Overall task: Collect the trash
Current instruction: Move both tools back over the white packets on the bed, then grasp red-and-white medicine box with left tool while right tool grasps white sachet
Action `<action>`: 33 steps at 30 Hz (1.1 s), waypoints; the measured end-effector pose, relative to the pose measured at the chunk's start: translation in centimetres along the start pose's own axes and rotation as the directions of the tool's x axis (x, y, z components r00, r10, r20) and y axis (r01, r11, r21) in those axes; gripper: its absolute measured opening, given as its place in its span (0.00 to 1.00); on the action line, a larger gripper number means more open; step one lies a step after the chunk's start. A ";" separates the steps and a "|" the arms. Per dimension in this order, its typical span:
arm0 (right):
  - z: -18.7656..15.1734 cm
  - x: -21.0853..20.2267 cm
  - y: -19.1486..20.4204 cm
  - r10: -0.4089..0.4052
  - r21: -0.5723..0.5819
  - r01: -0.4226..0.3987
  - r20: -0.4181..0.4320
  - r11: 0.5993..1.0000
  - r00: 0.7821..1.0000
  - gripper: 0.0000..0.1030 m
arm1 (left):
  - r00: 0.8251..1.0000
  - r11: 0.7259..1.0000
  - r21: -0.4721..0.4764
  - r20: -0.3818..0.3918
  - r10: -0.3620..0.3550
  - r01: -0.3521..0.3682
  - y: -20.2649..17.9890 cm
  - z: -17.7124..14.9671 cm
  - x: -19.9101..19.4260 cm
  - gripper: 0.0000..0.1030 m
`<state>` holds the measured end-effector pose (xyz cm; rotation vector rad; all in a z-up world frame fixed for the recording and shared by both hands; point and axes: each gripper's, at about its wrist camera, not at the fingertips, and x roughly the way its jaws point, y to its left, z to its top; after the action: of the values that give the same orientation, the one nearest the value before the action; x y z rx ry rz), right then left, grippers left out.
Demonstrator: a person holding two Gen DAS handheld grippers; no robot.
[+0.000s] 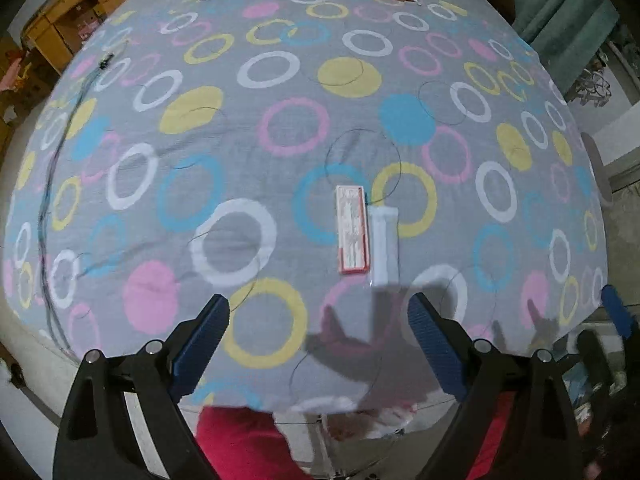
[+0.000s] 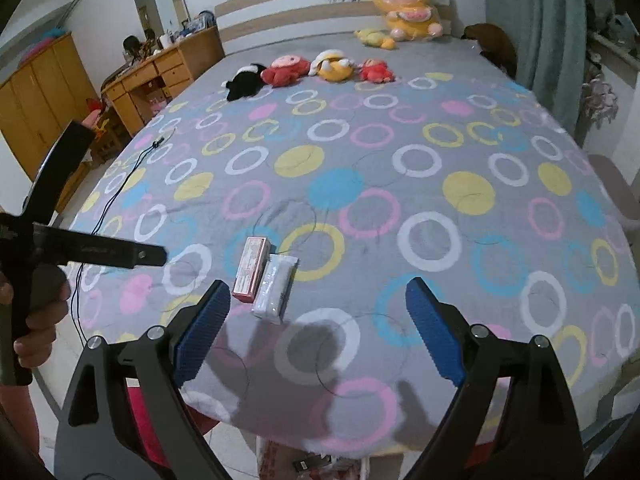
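Observation:
Two pieces of trash lie side by side near the foot of the bed: a flat red-and-white box (image 1: 351, 229) (image 2: 252, 269) and a white plastic-wrapped packet (image 1: 385, 245) (image 2: 275, 286). My left gripper (image 1: 318, 320) hovers high above the bed, jaws wide apart and empty, with the box and packet just beyond its tips. In the right wrist view my right gripper (image 2: 316, 304) is open and empty too, the trash lying ahead of its left finger (image 2: 204, 332). The left tool and the hand holding it (image 2: 36, 312) show at that view's left edge.
The bed (image 2: 400, 152) wears a grey sheet with coloured rings. Several plush toys (image 2: 308, 70) lie near the headboard. A thin dark cable (image 1: 52, 184) runs along the bed's left side. A wooden desk (image 2: 160, 76) stands left, a green curtain (image 2: 532, 40) right. A red bag (image 1: 240, 444) sits below the foot edge.

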<state>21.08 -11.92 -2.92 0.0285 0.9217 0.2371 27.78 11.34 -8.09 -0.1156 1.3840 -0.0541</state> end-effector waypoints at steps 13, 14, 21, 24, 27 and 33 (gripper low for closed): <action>-1.0 11.4 2.6 0.033 -0.051 -0.040 -0.128 0.998 0.991 0.85 | 0.998 1.000 -0.007 -0.061 -0.020 0.020 -0.2 4.1 7.7 0.86; -1.2 12.1 2.6 0.035 -0.048 -0.041 -0.134 0.998 0.990 0.85 | 0.998 1.000 -0.005 -0.067 -0.020 0.019 -0.3 4.3 8.2 0.86; -1.8 15.9 3.2 0.017 -0.054 -0.026 -0.166 0.998 0.986 0.85 | 0.994 1.000 -0.005 -0.108 -0.027 0.027 -0.9 5.5 11.5 0.86; -2.2 17.0 3.2 0.007 -0.052 -0.016 -0.172 0.998 0.985 0.85 | 0.994 1.000 -0.003 -0.111 -0.019 0.019 -1.1 6.1 12.4 0.86; -2.3 18.0 3.2 0.008 -0.045 -0.017 -0.184 0.999 0.983 0.85 | 0.993 1.000 -0.003 -0.113 -0.019 0.019 -1.2 6.6 13.0 0.86; -2.4 19.7 3.3 -0.007 -0.044 -0.001 -0.189 0.999 0.982 0.85 | 0.993 1.000 0.008 -0.120 0.006 -0.005 -1.6 7.4 14.4 0.80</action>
<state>29.92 -4.63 -19.42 -0.0371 1.1050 0.2602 37.73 8.58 -20.65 -0.1033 1.5044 -0.0625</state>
